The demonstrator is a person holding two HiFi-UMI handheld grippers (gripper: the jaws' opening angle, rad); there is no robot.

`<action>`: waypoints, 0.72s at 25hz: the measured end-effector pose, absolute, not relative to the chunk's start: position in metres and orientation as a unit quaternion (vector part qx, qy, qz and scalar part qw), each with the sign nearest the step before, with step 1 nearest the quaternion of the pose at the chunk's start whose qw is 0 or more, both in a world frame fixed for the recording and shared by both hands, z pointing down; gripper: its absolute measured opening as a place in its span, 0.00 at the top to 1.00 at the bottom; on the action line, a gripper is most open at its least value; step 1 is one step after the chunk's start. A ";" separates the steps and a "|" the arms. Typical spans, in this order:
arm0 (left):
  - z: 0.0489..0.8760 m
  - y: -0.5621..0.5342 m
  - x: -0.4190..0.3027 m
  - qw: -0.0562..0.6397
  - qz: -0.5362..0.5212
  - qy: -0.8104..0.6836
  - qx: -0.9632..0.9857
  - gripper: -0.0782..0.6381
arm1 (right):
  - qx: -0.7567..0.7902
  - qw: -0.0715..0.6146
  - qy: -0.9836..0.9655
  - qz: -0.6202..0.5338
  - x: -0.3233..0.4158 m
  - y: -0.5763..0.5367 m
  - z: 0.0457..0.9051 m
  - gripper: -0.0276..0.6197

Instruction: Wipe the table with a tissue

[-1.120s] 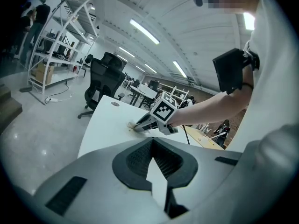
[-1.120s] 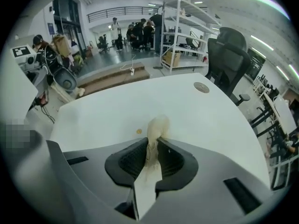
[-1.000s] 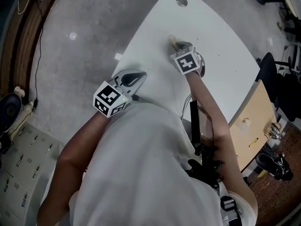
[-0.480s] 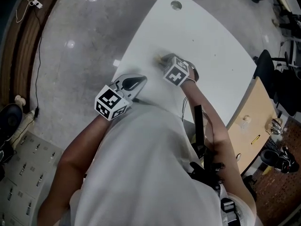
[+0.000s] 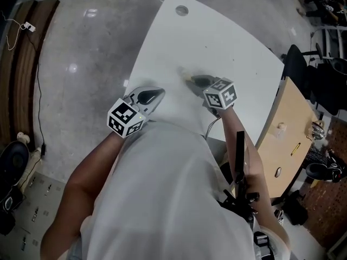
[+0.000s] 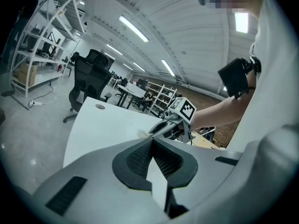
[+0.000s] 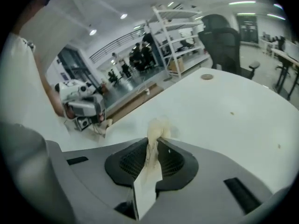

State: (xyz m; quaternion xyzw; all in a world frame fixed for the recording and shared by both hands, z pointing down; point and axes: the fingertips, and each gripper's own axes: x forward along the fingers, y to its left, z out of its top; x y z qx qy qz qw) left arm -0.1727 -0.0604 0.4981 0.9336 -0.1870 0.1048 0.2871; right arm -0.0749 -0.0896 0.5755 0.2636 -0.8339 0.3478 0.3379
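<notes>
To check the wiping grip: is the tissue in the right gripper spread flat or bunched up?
Bunched up. The right gripper is shut on the tissue, which pokes out ahead as a crumpled wad.

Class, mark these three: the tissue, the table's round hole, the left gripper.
tissue (image 7: 156,127), right gripper view, crumpled end past the jaws.
round hole (image 5: 181,10), head view, its centre.
left gripper (image 5: 157,92), head view, between its jaw tips.

Looking steeply down on the table (image 5: 217,42) from overhead, and low and close along left gripper (image 5: 157,92) and right gripper (image 5: 194,80), each facing the other across it.
</notes>
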 end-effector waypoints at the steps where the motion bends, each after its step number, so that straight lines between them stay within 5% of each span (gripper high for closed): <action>1: 0.497 -0.060 -0.166 0.287 0.105 -0.184 0.934 0.88 | 0.294 0.318 -0.827 0.359 -0.059 -0.098 0.571 0.86; 7: 0.500 -0.070 -0.147 0.287 0.110 -0.173 0.936 0.88 | 0.422 0.250 -0.786 0.377 -0.004 -0.138 0.569 0.86; 18: 0.509 -0.075 -0.126 0.316 0.111 -0.196 0.922 0.88 | 0.465 0.385 -0.731 0.319 0.067 -0.210 0.597 0.86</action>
